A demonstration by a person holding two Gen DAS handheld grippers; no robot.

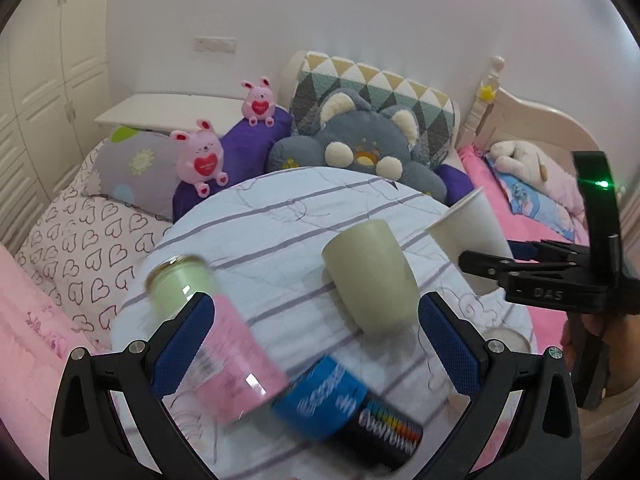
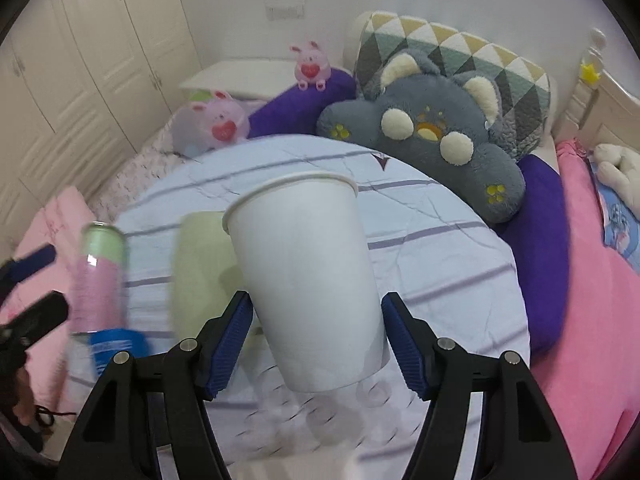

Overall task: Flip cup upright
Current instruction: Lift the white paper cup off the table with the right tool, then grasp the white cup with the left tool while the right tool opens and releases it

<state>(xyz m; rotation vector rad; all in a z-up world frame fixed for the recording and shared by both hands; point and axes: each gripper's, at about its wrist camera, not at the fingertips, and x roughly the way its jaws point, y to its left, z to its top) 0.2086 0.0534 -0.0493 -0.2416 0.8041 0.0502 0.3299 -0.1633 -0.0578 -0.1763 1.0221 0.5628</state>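
A white paper cup (image 2: 308, 276) sits between the fingers of my right gripper (image 2: 316, 340), rim up and tilted slightly, lifted just above the round table's striped cloth (image 2: 440, 240). The pads press its lower sides. In the left wrist view the same cup (image 1: 468, 232) shows at the right, held by the right gripper (image 1: 480, 270). My left gripper (image 1: 316, 344) is open and empty above the table, with a pale green mug (image 1: 372, 276) standing upside down between and beyond its fingers.
A pink spray can (image 1: 212, 336) with a green cap and a blue-and-black can (image 1: 348, 408) lie or stand on the table at front left. A small white dish (image 1: 508, 340) sits at the right edge. Plush toys (image 1: 360, 148) and pillows lie behind on the bed.
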